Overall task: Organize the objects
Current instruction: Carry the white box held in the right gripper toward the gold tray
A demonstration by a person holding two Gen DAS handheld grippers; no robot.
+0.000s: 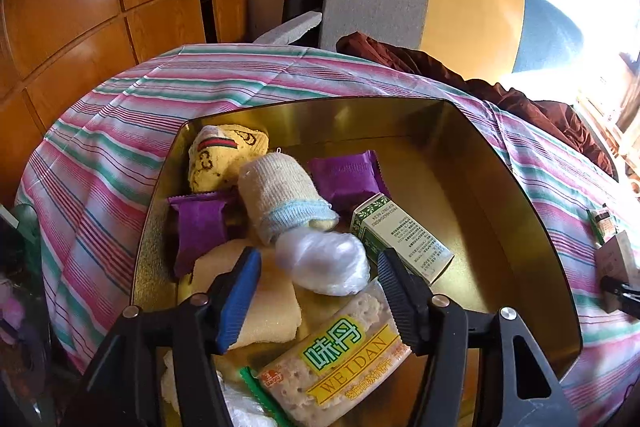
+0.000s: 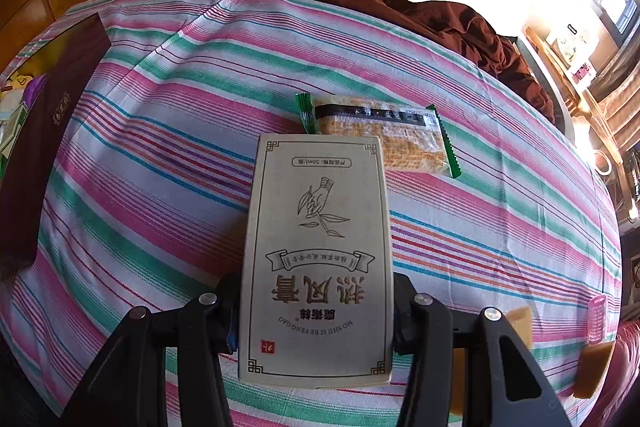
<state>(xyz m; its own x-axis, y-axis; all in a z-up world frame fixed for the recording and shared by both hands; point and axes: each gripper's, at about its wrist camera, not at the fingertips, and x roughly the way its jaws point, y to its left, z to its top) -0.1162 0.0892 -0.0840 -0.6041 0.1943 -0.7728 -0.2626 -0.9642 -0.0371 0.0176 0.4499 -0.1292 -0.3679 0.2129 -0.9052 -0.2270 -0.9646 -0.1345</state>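
- Left wrist view: my left fingers (image 1: 318,269) stand apart over the gold tin (image 1: 500,227), nothing pressed between them.
- A white plastic bundle (image 1: 324,263) lies in the gap between the pads, touching neither that I can see.
- Just below it sits the WEIDAN cracker pack (image 1: 340,367), lying across yellow cloth (image 1: 268,307) at the near end of the tin.
- Further in: a rolled cream sock (image 1: 280,195) with a blue cuff, 2 purple packets (image 1: 200,227) on either side of it, a yellow patterned cloth (image 1: 224,155) at the far corner, and a green-and-white carton (image 1: 404,235) tilted beside the sock.
- The tin rests on the striped sheet (image 1: 120,115) of the bed.
- Right wrist view: my right fingers (image 2: 316,311) are clamped on the grey printed box (image 2: 320,251), one pad on each long side, and it hangs above the striped sheet.
- Beyond the box lies a green-edged cracker packet (image 2: 400,135) flat on the sheet.
- The tin's dark outer wall shows at the left edge, well apart from the box.
- Brown fabric (image 2: 440,15) is bunched along the far side of the bed.
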